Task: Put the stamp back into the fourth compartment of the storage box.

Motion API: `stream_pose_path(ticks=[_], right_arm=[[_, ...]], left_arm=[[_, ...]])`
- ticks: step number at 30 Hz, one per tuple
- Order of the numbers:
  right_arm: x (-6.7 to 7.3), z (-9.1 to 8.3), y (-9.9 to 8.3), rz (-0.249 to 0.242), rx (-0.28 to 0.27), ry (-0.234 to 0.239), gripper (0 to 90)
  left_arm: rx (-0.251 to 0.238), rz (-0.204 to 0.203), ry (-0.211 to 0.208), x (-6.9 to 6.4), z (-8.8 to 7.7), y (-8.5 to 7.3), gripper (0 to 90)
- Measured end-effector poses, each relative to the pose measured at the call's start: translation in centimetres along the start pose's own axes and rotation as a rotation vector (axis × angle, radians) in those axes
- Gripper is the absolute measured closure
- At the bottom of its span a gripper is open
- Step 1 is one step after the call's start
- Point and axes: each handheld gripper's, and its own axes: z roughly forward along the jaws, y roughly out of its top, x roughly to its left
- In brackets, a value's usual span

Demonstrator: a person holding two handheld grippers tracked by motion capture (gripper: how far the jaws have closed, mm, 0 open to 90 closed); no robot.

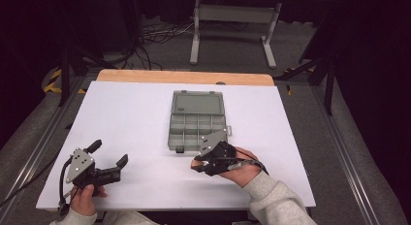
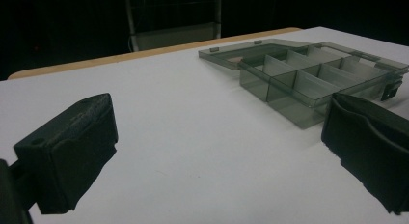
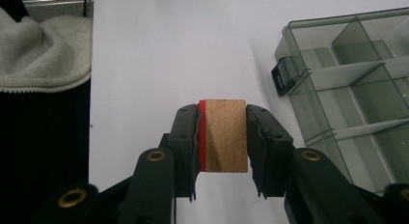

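A small wooden block point(image 3: 226, 137) with one red face is pinched between the jaws of my right gripper point(image 3: 223, 113), just above the white table top. In the high view the right gripper point(image 1: 197, 165) points left, just in front of the near edge of the grey see-through compartment box point(image 1: 196, 133). The box lies open with its lid point(image 1: 197, 103) flat behind it, and the compartments I can see hold nothing. My left gripper point(image 1: 109, 153) rests at the near left of the table, jaws wide apart and nothing between them point(image 2: 212, 151). The box point(image 2: 308, 79) lies ahead of it to the right.
A white sheet point(image 1: 135, 118) covers the table, with a wooden edge point(image 1: 184, 77) showing at the back. The box's latch point(image 3: 281, 79) faces the right gripper. A grey sleeve point(image 3: 43, 45) hangs at the near table edge. Dark floor, cables and a stand point(image 1: 232, 21) lie beyond.
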Motion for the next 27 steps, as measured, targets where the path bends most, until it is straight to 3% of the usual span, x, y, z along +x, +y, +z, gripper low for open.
stream_pose_path(ticks=[15,27], right_arm=[[-1.0,-0.8,0.3,0.042,-0.030,-0.053,66.4],[-3.3,-1.5,0.8,0.086,-0.002,-0.125,66.3]], left_arm=[[-0.002,0.000,-0.001,0.0,0.0,0.0,0.1],[-0.002,-0.001,-0.002,0.1,0.0,0.0,0.1]])
